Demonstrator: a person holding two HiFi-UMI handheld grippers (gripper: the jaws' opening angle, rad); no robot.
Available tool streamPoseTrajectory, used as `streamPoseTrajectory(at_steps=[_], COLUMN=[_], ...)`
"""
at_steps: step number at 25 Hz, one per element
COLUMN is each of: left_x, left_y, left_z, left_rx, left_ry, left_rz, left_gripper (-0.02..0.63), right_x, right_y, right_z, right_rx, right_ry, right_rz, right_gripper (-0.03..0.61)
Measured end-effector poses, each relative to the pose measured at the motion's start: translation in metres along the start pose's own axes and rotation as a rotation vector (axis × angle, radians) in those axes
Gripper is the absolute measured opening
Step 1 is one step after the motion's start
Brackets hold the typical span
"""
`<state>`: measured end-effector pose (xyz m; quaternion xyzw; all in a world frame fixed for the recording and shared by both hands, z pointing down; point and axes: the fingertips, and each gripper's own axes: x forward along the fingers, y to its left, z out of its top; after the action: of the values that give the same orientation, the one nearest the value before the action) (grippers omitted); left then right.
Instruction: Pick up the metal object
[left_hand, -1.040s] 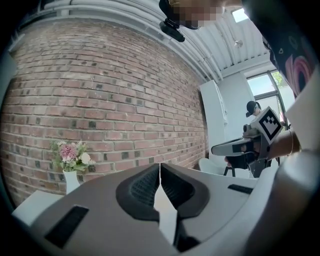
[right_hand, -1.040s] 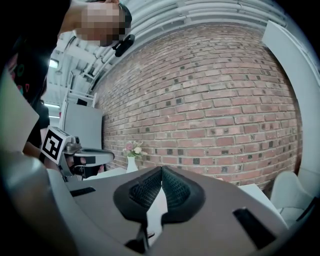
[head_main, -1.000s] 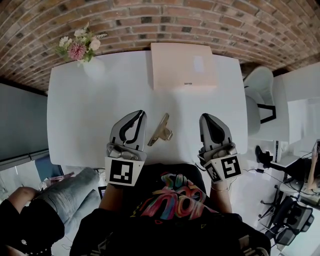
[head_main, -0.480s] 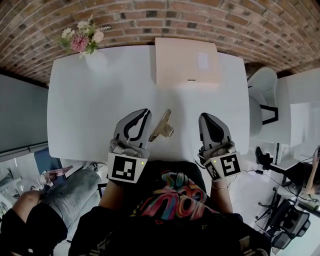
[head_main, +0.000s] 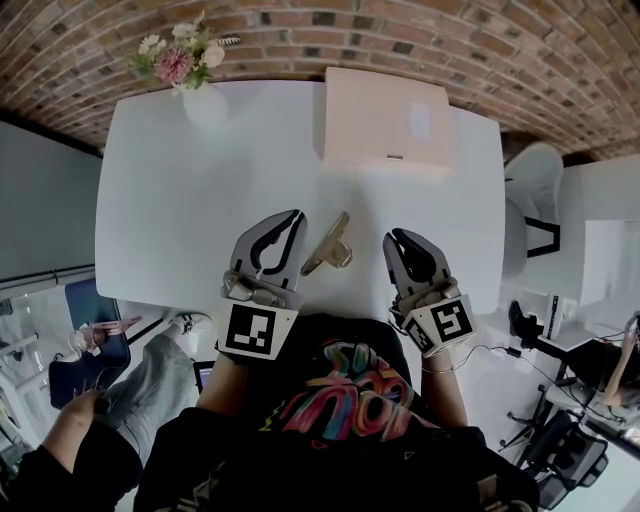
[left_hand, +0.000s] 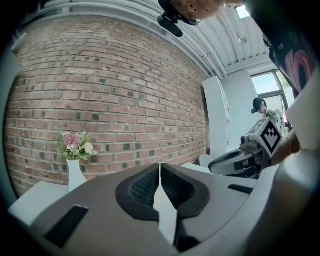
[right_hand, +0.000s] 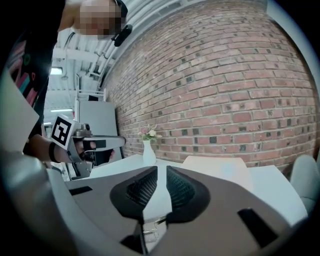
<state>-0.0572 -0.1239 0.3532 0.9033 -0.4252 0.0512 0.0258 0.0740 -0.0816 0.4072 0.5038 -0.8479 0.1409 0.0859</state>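
Observation:
The metal object, a brass-coloured clip (head_main: 328, 247), lies on the white table (head_main: 180, 200) near its front edge, between my two grippers. My left gripper (head_main: 296, 216) is just left of the clip, shut with nothing in it; its pads (left_hand: 172, 187) meet at the tips. My right gripper (head_main: 392, 240) is a short way right of the clip and angled toward it. Its jaws are opening, with a narrow gap between the pads (right_hand: 181, 189) and nothing between them. A glint of metal (right_hand: 152, 229) shows low in that gap.
A white vase of flowers (head_main: 185, 60) stands at the table's far left corner. A flat beige box (head_main: 385, 120) lies at the far middle against the brick wall. A white chair (head_main: 530, 190) is at the right, and a seated person's leg (head_main: 150, 390) at the lower left.
My right gripper has drawn left, closer to the clip, and turned toward it. The left gripper has stayed beside the clip. The head view has shifted a little.

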Motion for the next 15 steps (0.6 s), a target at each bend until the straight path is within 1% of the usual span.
streamPoseTrajectory(at_steps=[1, 3, 5, 7, 12, 15], left_x=[-0.001, -0.002, -0.003, -0.005, -0.008, -0.009], left_y=[0.0, 0.001, 0.002, 0.003, 0.005, 0.006], left_z=[-0.001, -0.002, -0.004, -0.005, -0.009, -0.012], left_rx=[-0.002, -0.01, -0.013, -0.017, -0.025, -0.022], left_ry=[0.001, 0.0, 0.001, 0.003, 0.007, 0.01], left_rz=[0.003, 0.011, 0.019, 0.027, 0.042, 0.051], left_gripper=[0.029, 0.029, 0.029, 0.029, 0.029, 0.029], right_x=[0.002, 0.005, 0.01, 0.015, 0.026, 0.031], right_y=[0.002, 0.004, 0.008, 0.014, 0.028, 0.036], right_z=[-0.004, -0.012, -0.02, -0.03, -0.053, -0.066], right_rx=[0.005, 0.008, 0.006, 0.006, 0.001, 0.006], right_ry=[0.011, 0.034, 0.062, 0.096, 0.171, 0.215], right_rz=[0.012, 0.035, 0.067, 0.106, 0.191, 0.229], right_gripper=[0.083, 0.084, 0.105, 0.154, 0.241, 0.276])
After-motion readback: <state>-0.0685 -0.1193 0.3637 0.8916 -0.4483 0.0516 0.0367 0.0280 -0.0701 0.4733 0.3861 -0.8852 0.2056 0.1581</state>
